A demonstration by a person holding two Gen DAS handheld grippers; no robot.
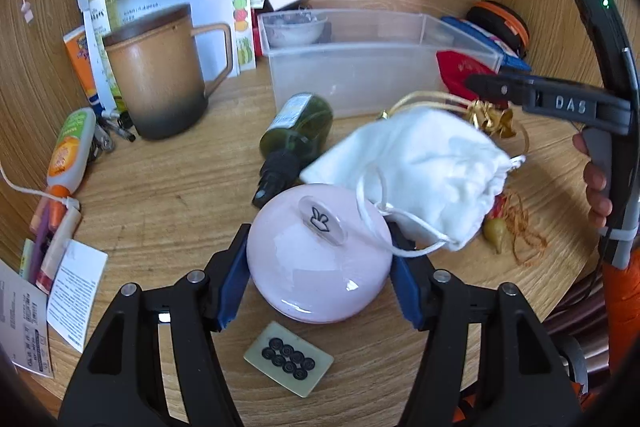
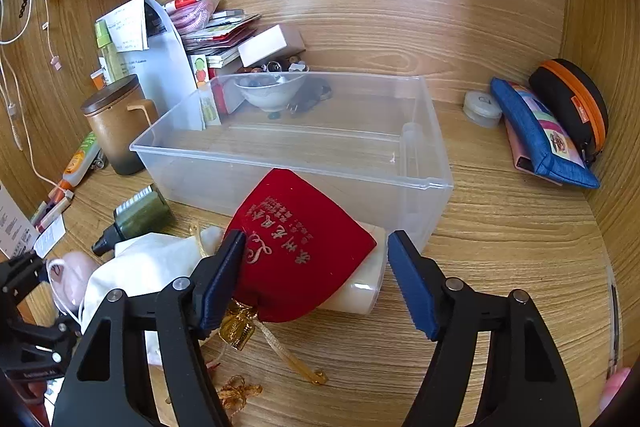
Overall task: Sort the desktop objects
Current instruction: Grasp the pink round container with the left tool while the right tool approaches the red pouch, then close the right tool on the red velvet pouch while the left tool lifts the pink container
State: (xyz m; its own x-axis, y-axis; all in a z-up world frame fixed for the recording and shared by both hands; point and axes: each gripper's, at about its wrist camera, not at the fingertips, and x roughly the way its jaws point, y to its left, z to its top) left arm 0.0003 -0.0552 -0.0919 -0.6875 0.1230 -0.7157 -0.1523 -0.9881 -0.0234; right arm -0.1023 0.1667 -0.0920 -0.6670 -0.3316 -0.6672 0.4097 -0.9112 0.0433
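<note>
Left wrist view: left gripper clamps the pink jar, likely for lifting into the clear bin. Right gripper straddles the red pouch before that bin; one pad touches, the other stands clear.

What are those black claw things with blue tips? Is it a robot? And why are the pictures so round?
No robot: a person holds a grabber tool in each hand, each with a wide-eyed camera that bends the picture. The left grabber squeezes a pink jar on a messy wooden desk. The right grabber has a red pouch between its blue pads, but one pad isn't touching it yet. Nearby are a white pouch, a green bottle, a brown mug and an empty clear box for sorting.
</note>
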